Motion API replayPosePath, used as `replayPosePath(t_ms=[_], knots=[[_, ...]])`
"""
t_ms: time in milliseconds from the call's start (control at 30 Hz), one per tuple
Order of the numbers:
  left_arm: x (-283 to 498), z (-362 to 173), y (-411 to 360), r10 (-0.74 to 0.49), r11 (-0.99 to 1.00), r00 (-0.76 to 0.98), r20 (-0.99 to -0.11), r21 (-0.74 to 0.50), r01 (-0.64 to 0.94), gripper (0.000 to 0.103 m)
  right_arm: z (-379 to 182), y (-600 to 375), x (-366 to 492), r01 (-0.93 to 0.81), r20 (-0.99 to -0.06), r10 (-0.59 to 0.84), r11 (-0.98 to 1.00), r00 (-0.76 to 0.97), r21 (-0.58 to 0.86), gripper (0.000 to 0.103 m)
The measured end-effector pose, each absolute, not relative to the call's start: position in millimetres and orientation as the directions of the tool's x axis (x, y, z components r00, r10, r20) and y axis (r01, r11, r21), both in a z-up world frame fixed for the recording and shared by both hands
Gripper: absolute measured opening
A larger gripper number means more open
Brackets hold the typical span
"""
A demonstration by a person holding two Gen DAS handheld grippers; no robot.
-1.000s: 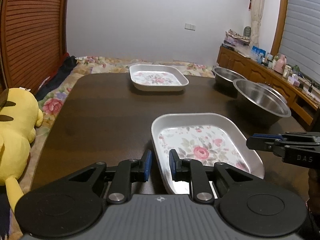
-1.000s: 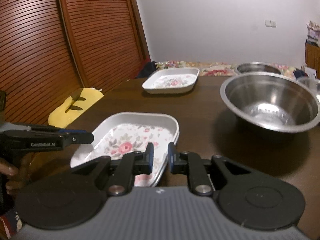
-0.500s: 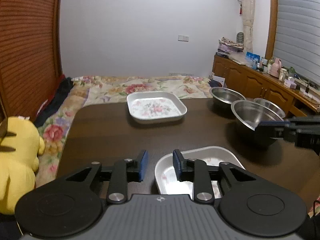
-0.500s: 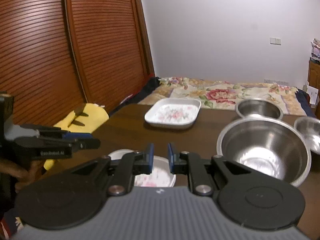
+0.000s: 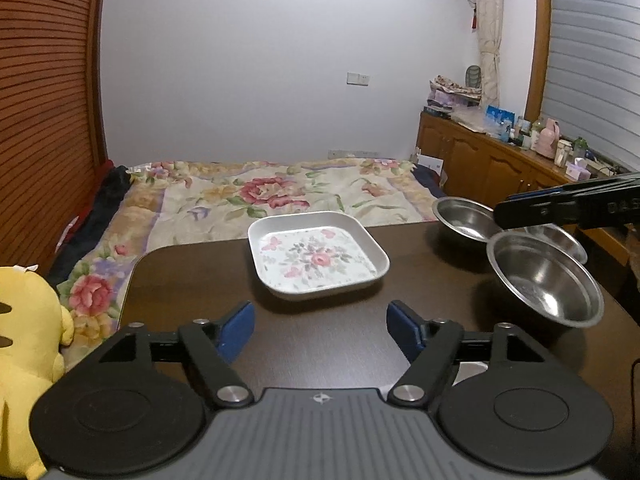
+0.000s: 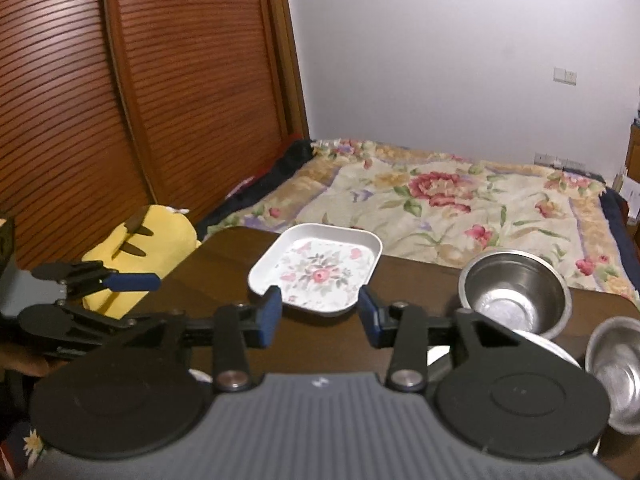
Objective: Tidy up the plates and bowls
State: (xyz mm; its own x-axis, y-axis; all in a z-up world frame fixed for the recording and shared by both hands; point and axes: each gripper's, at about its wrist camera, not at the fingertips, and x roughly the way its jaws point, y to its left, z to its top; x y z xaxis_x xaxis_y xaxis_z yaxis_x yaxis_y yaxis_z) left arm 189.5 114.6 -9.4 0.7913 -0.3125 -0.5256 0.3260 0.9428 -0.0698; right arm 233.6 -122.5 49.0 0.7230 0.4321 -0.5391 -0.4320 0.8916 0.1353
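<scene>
While both the left tool (image 5: pixel 320 330) and the right tool (image 6: pixel 319 316) stood spread wide and empty, the white square floral plate (image 5: pixel 318 259) lay untouched on the dark brown counter (image 5: pixel 192 280), probably as their next target.

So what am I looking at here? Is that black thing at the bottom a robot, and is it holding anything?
No robot: a person holds two hand-held grippers, each with a camera looking along its fingers. One picture is from the left gripper, the other from the right gripper. Both are open and hold nothing. Ahead, on the dark table, sits a floral dish and, to its right, three steel bowls, the nearest being the biggest. A yellow plush toy lies off the table's left edge.
</scene>
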Motion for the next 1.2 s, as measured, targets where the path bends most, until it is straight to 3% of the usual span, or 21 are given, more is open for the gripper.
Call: replayPosePath(t_ms=[333, 500, 600, 867, 1200], knots=[[246.0, -12.6, 121.1, -0.292, 0.951, 0.783, -0.549, -0.082, 0.297, 0.075, 19.0, -104.5, 300.2, -0.422, -0.652, 0.425, 0.89, 0.628, 0.174, 0.043], [274.7, -22.1, 122.0, -0.296, 0.952, 0.765, -0.572, -0.111, 0.286, 0.062, 3.8, -100.9, 324.2, -0.398, -0.691, 0.414, 0.896, 0.593, 0.196, 0.043], [288.5, -29.5, 122.4, -0.294, 0.953, 0.755, -0.586, -0.124, 0.275, 0.06, -3.2, -100.5, 335.4, -0.383, -0.711, 0.406, 0.901, 0.574, 0.206, 0.043], [313.7, -48.8, 124.7, -0.295, 0.954, 0.728, -0.62, -0.153, 0.257, 0.042, -13.8, -98.0, 348.6, -0.389, -0.747, 0.396, 0.899, 0.534, 0.198, 0.035], [322.5, -59.1, 128.6, -0.307, 0.951, 0.709, -0.634, -0.177, 0.253, 0.035, -20.0, -95.4, 361.5, -0.394, -0.775, 0.384, 0.899, 0.502, 0.19, 0.024]])
